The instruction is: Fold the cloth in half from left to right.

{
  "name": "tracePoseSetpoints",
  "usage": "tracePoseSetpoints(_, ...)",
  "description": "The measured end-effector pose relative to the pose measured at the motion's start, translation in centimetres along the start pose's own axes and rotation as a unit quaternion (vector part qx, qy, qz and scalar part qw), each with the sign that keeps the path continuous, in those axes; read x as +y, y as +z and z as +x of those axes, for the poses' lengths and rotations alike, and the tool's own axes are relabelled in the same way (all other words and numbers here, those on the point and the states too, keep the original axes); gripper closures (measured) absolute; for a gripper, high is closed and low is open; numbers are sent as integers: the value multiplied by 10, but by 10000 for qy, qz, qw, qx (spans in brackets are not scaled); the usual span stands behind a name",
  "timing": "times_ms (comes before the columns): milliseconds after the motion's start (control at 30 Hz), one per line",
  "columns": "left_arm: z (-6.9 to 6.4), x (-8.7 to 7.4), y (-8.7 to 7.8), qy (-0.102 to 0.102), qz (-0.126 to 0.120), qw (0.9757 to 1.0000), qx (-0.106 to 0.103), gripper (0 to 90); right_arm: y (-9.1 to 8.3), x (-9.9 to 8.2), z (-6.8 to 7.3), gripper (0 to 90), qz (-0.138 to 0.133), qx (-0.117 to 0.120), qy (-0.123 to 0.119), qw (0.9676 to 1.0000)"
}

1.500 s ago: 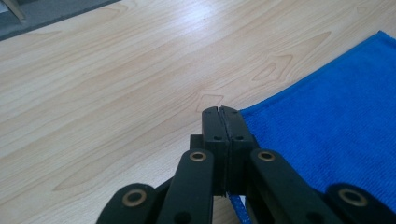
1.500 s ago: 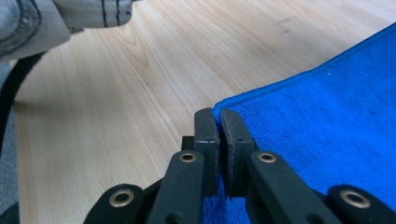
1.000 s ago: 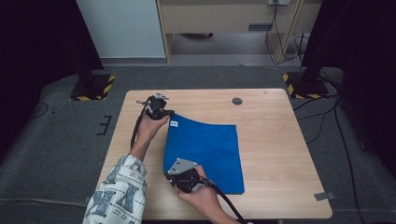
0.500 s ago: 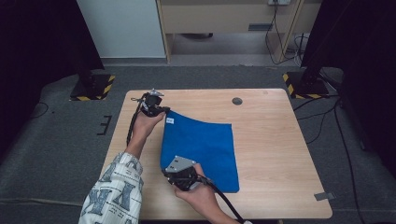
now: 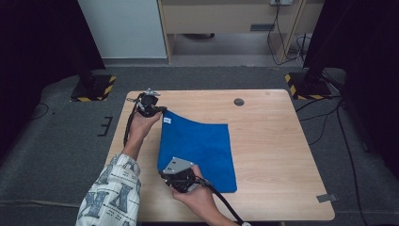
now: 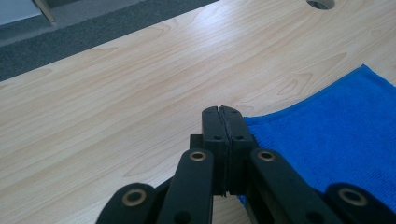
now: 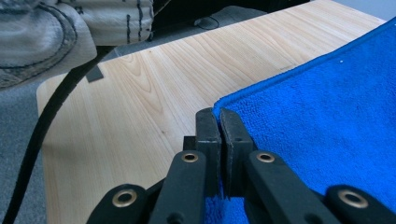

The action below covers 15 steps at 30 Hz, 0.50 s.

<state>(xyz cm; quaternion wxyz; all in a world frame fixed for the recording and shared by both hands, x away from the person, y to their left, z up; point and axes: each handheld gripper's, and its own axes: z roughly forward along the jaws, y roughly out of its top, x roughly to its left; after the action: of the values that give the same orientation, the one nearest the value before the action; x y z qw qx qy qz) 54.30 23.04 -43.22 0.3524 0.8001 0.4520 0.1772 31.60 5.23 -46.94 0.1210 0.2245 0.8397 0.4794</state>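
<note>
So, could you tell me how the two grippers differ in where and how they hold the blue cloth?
The left gripper pinches the far left corner of the blue cloth; the right gripper pinches the near left corner. The left has no grey plate on top; the right has one. Both are shut on the cloth.

Grey carpet floor [image 5: 56, 155] — dim room

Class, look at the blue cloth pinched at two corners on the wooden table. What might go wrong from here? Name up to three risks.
1. Each claw, left and right, is shut on just the edge of the blue cloth, so a corner may slip out when pulled.
2. Most of the cloth lies on the table; dragging could bunch or wrinkle it.
3. The right claw's cable trails near the cloth's near edge and might snag it.
</note>
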Motion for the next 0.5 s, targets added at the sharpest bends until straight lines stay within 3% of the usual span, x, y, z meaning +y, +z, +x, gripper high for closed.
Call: tracePoseSetpoints(500,14,-7,-12,-28,7,10000,58,899,9,5,10,879,-116,50,40,9999)
